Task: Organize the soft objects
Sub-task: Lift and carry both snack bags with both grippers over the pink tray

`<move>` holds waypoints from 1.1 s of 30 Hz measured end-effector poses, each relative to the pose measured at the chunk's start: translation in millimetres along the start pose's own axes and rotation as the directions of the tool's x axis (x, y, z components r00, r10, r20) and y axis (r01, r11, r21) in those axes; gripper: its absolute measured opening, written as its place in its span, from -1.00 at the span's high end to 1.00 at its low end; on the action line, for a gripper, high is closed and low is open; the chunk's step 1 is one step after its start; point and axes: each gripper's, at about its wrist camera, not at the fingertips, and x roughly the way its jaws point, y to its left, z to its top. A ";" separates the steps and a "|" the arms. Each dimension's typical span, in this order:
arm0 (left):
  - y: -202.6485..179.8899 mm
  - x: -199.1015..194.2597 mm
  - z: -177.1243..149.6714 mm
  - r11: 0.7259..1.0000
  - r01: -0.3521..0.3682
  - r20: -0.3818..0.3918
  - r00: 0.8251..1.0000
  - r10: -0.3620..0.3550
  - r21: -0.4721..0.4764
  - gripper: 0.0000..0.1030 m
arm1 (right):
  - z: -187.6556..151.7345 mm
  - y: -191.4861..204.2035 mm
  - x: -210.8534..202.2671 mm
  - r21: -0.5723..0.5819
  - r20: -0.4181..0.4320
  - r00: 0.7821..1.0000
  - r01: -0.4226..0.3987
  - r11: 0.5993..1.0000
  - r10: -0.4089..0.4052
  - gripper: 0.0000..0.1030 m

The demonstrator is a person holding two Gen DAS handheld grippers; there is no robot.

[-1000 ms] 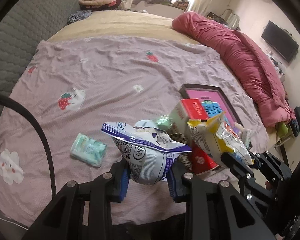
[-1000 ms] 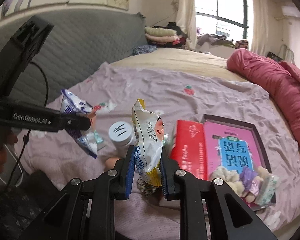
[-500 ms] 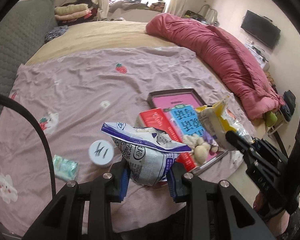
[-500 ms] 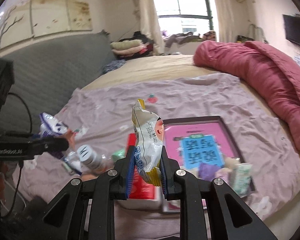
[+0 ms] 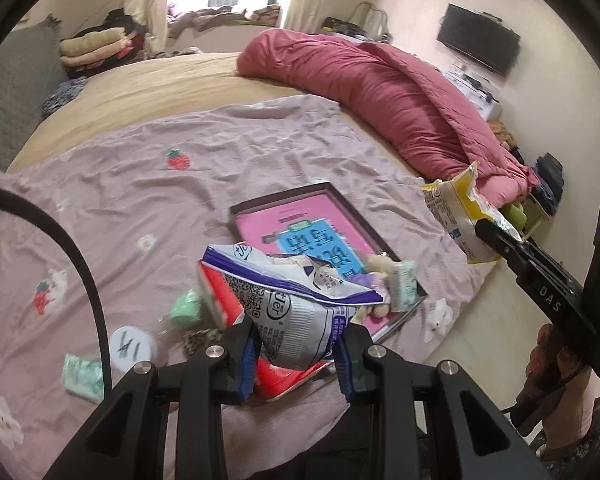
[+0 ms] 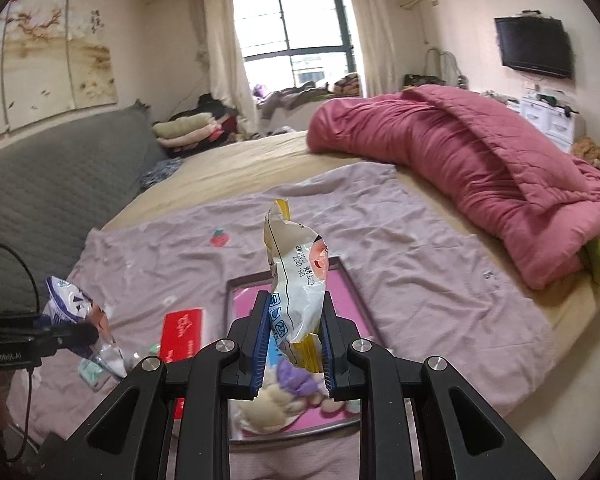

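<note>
The left hand-held gripper (image 5: 296, 354) pinches a purple-and-white snack bag (image 5: 296, 308) by its lower part; the bag's crumpled top stands above the blue pads and hides part of the tray behind it. The right hand-held gripper (image 6: 294, 344) pinches a yellow-and-white snack bag (image 6: 298, 280) that stands upright between its pads; the bag's lower edge is cut off from view behind the fingers. Both bags are held in the air above the bed (image 5: 148, 80), over a mauve sheet (image 5: 260, 148) printed with strawberries. A dark-framed tray (image 5: 374, 236) with a pink and blue printed lining lies on the sheet; soft items sit at its near end, including a purple piece (image 6: 296, 378) and a cream plush piece (image 6: 266, 410), but blur and the fingers in front make their outlines hard to read. A red box (image 6: 180, 332) lies just beside the tray's left edge. Near the left side of the sheet lie a white round lid (image 5: 132, 348) and a pale green packet (image 5: 82, 376), partly crossed by a black cable (image 5: 80, 264). A rolled red quilt (image 6: 460, 168) lies along the far right side of the bed. The person's hand (image 5: 548, 364) on the right handle is only partly visible.
</note>
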 end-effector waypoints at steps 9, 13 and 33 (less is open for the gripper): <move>-33.2 37.0 20.9 0.997 0.025 -0.035 0.999 -0.023 0.072 0.37 | 1.3 -11.3 4.6 0.029 -0.004 1.000 0.004 1.000 -0.004 0.56; -39.8 59.9 27.5 0.996 0.025 -0.063 0.998 -0.020 0.083 0.37 | -1.7 -13.6 12.5 0.034 -0.020 1.000 0.010 0.999 -0.010 0.56; -37.7 190.1 37.5 0.997 -0.023 -0.254 0.966 0.040 0.073 0.37 | -37.8 -21.4 64.9 0.054 -0.151 0.989 0.017 0.998 -0.009 0.56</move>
